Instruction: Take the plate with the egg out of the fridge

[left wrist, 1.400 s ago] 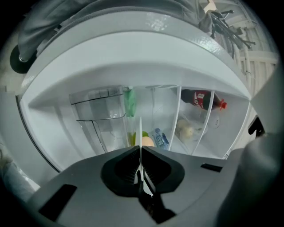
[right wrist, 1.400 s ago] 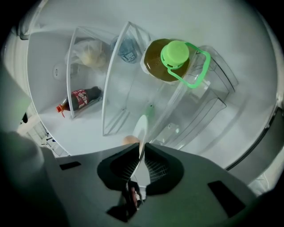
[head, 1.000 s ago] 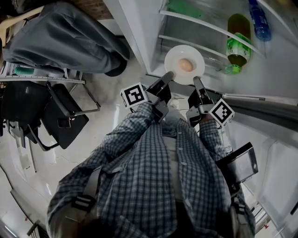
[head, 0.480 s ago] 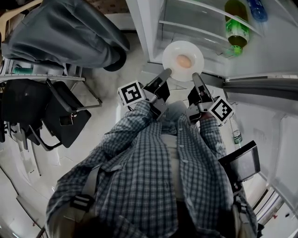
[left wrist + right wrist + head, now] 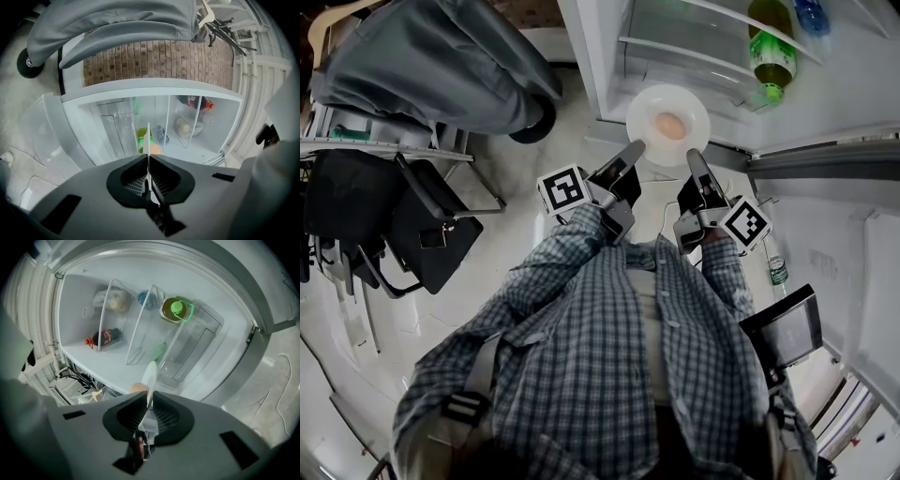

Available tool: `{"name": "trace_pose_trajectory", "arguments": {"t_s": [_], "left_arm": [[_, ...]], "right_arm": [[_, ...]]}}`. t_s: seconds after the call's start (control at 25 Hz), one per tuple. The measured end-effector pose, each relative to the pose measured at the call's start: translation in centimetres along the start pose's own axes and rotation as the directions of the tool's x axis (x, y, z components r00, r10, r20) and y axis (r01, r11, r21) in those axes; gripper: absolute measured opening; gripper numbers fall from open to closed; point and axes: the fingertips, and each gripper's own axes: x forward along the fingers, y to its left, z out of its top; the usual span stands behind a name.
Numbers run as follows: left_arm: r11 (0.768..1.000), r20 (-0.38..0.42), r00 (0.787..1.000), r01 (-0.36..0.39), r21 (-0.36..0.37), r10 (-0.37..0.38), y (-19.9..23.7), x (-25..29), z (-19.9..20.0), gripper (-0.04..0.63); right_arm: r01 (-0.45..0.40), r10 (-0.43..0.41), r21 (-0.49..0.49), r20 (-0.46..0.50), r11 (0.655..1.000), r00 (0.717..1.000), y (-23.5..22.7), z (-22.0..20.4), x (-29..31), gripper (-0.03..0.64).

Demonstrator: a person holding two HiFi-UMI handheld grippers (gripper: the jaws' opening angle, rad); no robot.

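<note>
A white plate (image 5: 649, 105) with a brown egg (image 5: 671, 126) on it hangs in the air just outside the open fridge (image 5: 694, 47), in the head view. My left gripper (image 5: 634, 150) is shut on the plate's near left rim. My right gripper (image 5: 693, 157) is shut on its near right rim. In the left gripper view the plate (image 5: 147, 140) shows edge-on between the jaws, with the egg (image 5: 155, 149) peeking beside it. The right gripper view shows the plate (image 5: 150, 376) edge-on too, the egg (image 5: 137, 388) to its left.
Inside the fridge stand a green-capped bottle (image 5: 772, 52) and a blue bottle (image 5: 811, 14) on the door shelves. A black chair (image 5: 412, 225) stands at the left, and a grey cloth-covered bulk (image 5: 422, 66) lies at upper left. The fridge door (image 5: 834, 159) juts out at the right.
The plate with the egg has come out from the fridge shelf toward me, held by both grippers. The fridge interior has slid up and away in the head view.
</note>
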Motion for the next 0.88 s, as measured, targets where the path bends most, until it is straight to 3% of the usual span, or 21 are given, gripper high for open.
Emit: {"name": "trace_pose_trajectory", "arguments": {"t_s": [0.72, 0.88], "left_arm": [[1.000, 0.065, 0.998, -0.022, 0.006, 0.021, -1.5, -6.7, -10.4, 0.023], [0.999, 0.092, 0.995, -0.020, -0.031, 0.023, -1.6, -8.6, -13.5, 0.023]], "right_arm": [[-0.017, 0.018, 0.024, -0.053, 1.000, 0.998, -0.5, -4.8, -10.7, 0.040], [-0.017, 0.018, 0.016, -0.063, 1.000, 0.998, -0.3, -6.1, -13.7, 0.040]]}}
